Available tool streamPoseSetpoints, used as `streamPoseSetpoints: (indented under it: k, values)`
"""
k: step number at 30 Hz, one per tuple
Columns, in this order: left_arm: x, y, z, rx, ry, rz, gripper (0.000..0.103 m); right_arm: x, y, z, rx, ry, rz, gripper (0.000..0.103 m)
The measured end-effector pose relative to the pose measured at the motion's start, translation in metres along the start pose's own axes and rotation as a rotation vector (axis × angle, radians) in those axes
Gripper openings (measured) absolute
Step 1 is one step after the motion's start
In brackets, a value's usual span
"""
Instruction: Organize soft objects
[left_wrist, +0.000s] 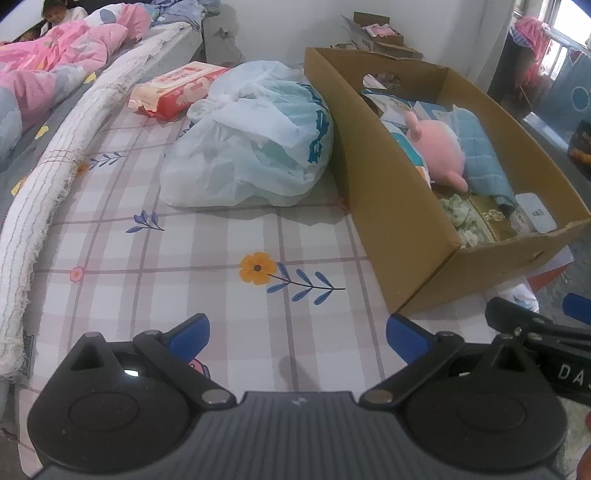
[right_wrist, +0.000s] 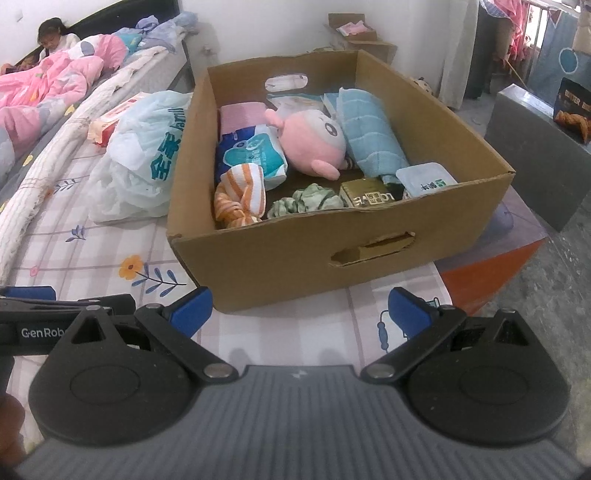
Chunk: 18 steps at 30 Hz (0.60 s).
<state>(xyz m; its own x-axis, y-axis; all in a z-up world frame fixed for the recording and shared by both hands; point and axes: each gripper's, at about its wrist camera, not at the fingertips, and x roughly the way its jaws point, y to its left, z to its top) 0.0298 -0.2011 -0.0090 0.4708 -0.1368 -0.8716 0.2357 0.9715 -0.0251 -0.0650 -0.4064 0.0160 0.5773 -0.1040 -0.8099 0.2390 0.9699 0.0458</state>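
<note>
nearest to us, at six o'clock in each wrist view, sit both grippers: the left gripper (left_wrist: 297, 338) and the right gripper (right_wrist: 301, 312) each have their blue fingers spread wide apart, holding nothing, above the checked flowered bed sheet (left_wrist: 184, 258).

at twelve o'clock from the right gripper stands the cardboard box (right_wrist: 295, 251), upright on the bed, open at the top; from the left gripper it lies at two o'clock. beside its wall, at ten o'clock in the right view, a white plastic bag (right_wrist: 136, 158) slumps on the sheet, touching the box. a red and white pack (left_wrist: 177, 90) lies just beyond the bag.

inside the box we see the soft things. a blue towel (right_wrist: 369, 136) lies rolled at one o'clock, with the pink plush toy (right_wrist: 314, 142) against it at the centre. a blue and white packet (right_wrist: 251, 153) sits at eleven o'clock of the toy, an orange striped cloth (right_wrist: 240, 197) knotted in the near corner, and a small green crumpled cloth (right_wrist: 306, 201) just beside it.
</note>
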Motion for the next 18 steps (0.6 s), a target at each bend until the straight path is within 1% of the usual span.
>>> streamPoseSetpoints:
  k: [9,18]
  values:
    - [0.0057,-0.0022,0.0002,-0.003,0.027,-0.006,0.102,0.0038,-0.0023,-0.0014,0.004,0.014,-0.006,0.102]
    - [0.0063,-0.0035,0.0010,0.000,0.030,-0.004,0.102,0.0043,-0.0024,-0.0018,0.004,0.017,-0.006,0.102]
